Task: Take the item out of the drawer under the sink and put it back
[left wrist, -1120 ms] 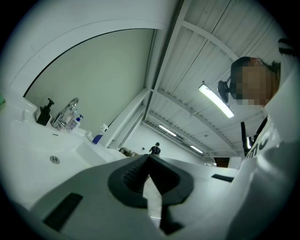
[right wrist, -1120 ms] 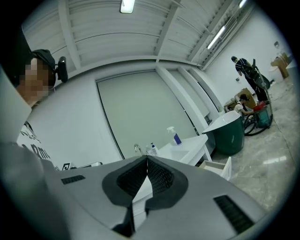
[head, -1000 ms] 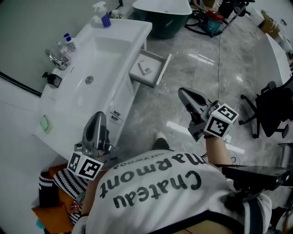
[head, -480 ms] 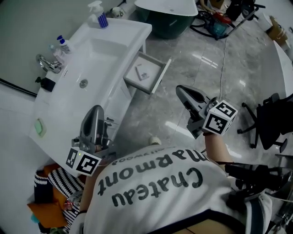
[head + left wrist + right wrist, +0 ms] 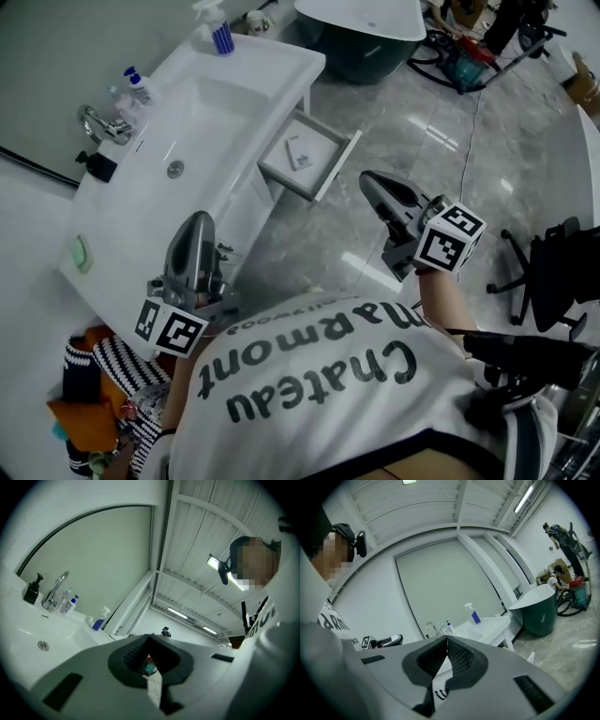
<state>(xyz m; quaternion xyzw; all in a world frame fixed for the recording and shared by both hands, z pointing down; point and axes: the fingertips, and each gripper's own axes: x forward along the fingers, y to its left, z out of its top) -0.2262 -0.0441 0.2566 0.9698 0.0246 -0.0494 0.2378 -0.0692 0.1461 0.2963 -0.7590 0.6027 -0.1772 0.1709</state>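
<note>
Drawer (image 5: 309,167) open, item (image 5: 297,151) seen inside, untouched. Right gripper (image 5: 368,181) and left gripper (image 5: 198,217) brought nearer; jaws closed, empty. Retrieval pending.

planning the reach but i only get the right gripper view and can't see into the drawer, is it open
Observer: Yes. In the head view the drawer under the sink stands pulled out.
Operator: anything inside
Observer: A small pale item lies on its floor; I can't tell what it is.
Operator: left gripper holding anything
Observer: No. The left gripper view shows the left gripper with its jaws together and nothing between them.
</note>
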